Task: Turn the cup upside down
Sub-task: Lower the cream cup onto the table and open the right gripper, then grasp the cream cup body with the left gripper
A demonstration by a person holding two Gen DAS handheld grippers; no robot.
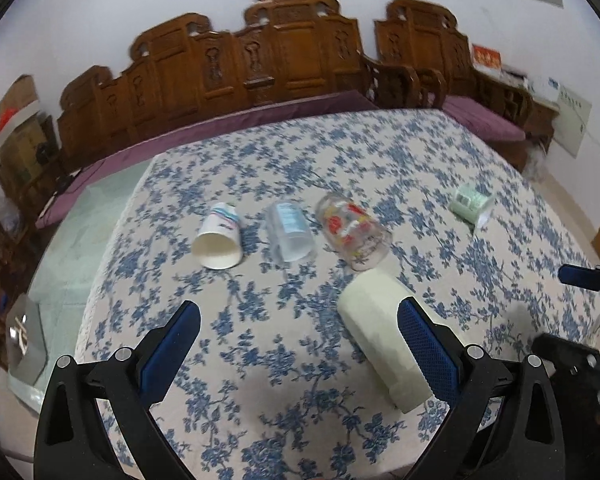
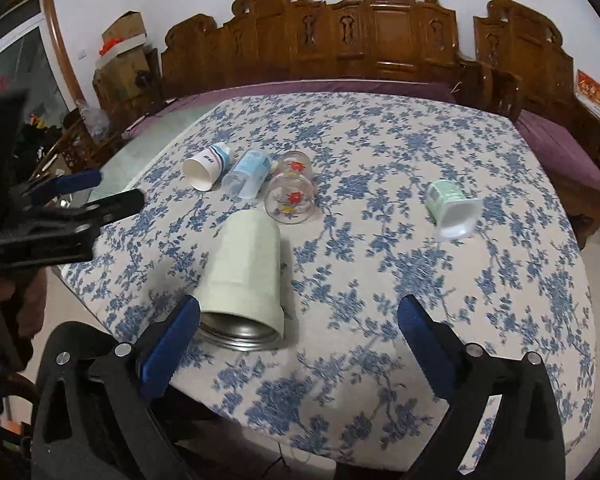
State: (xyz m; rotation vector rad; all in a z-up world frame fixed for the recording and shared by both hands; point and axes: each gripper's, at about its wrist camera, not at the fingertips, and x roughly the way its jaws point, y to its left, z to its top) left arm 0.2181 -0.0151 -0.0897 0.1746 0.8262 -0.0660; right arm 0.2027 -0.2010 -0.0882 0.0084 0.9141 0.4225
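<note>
Several cups lie on their sides on a blue-flowered tablecloth point(image 1: 260, 360). Nearest is a pale green cup point(image 1: 380, 336) with a metal inside, its mouth toward me point(image 2: 244, 264). Behind it lie a white paper cup point(image 1: 219, 236) point(image 2: 206, 165), a clear plastic cup with a blue label point(image 1: 290, 230) point(image 2: 247, 178) and a glass with red flowers point(image 1: 354, 230) point(image 2: 291, 188). A small green-and-white cup point(image 1: 471, 202) point(image 2: 452, 208) lies apart to the right. My left gripper point(image 1: 298, 334) is open, the pale green cup beside its right finger. My right gripper point(image 2: 298, 332) is open and empty, the cup's mouth by its left finger.
A carved wooden bench point(image 1: 292, 56) with purple cushions runs behind the table. The table's near edge point(image 2: 300, 436) is just below my right gripper. The other gripper shows at the right edge of the left wrist view point(image 1: 580, 280) and the left edge of the right wrist view point(image 2: 60, 216).
</note>
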